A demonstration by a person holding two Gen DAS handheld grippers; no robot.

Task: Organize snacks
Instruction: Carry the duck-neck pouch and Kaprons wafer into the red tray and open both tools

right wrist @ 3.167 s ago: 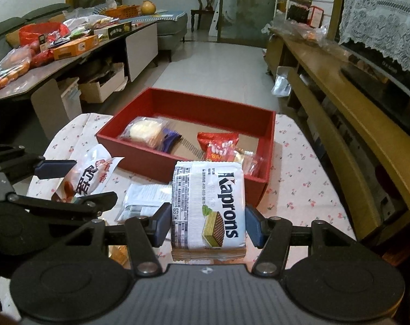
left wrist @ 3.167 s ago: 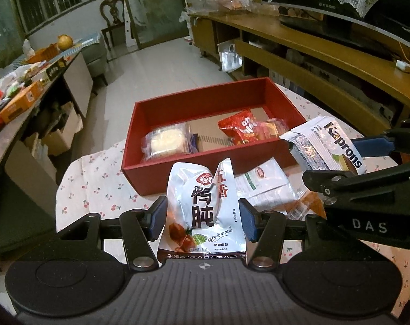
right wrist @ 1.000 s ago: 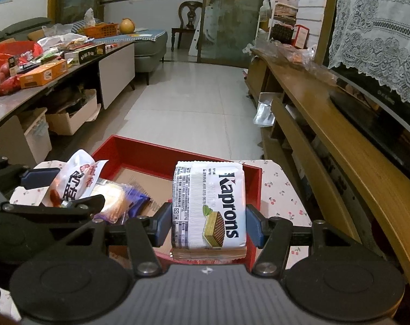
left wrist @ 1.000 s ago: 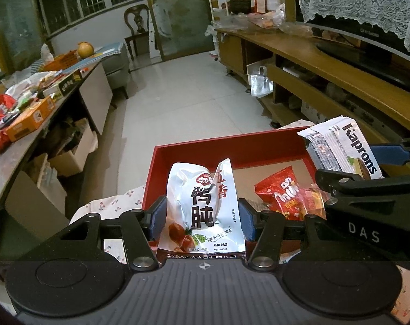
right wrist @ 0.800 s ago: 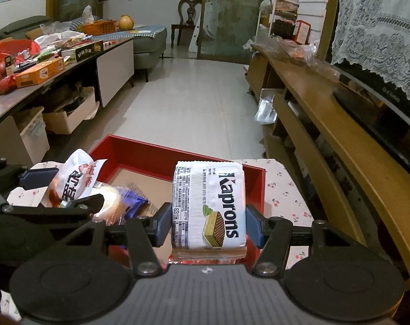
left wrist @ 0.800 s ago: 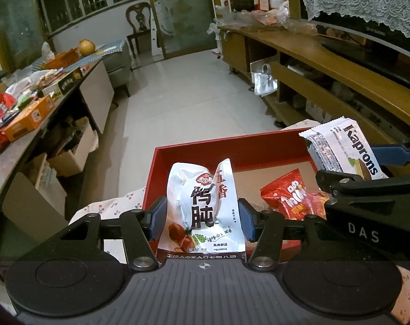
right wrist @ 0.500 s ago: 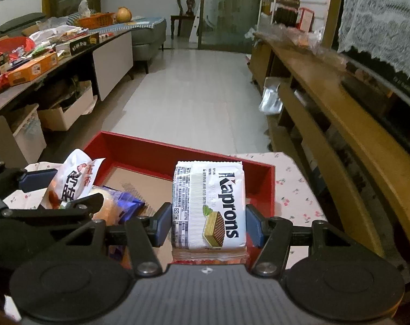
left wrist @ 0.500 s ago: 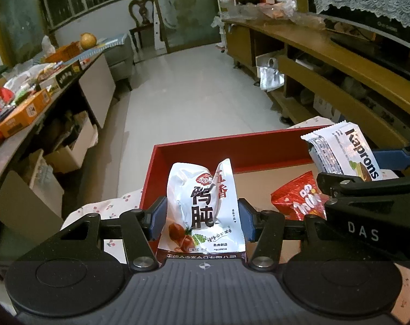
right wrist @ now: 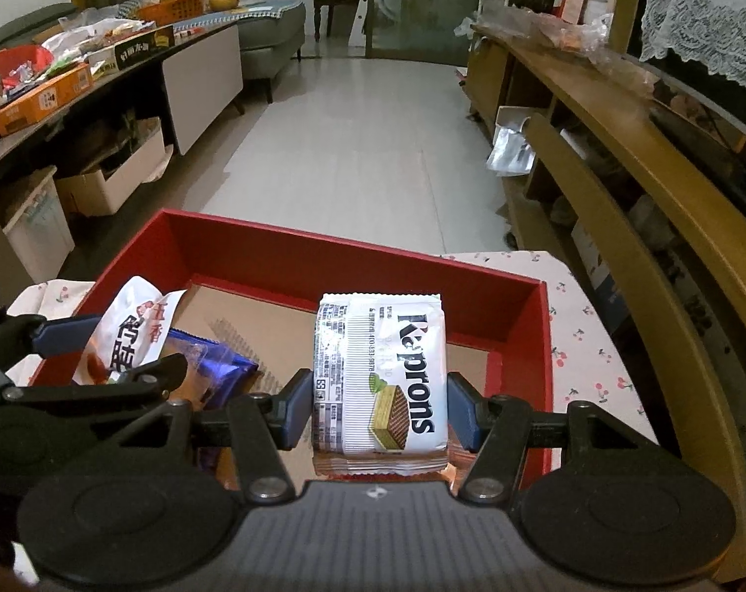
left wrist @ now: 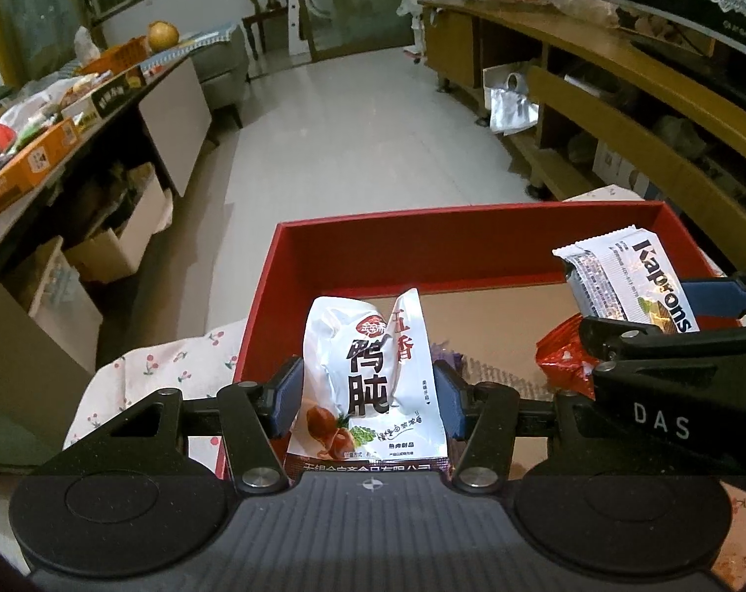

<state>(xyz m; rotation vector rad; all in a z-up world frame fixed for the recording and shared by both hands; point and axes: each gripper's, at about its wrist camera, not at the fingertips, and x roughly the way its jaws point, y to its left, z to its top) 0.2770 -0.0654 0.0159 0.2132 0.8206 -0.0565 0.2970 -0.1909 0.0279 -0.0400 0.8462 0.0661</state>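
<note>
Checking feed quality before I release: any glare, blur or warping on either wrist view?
Left wrist: sharp, dim warm light, slight sheen on the white pouch, fisheye bends the red box rim. Right wrist: Kaprons pack legible, corners vignetted, wooden shelf curved.

Two fisheye views, each mounted on a hand-held tool and looking forward and steeply down along its fingers. Both sit close above an open red box (left wrist: 471, 246) on the bench, facing a tiled floor (right wrist: 353, 143) beyond. Each view catches the other tool at its edge; both share the box.
</note>
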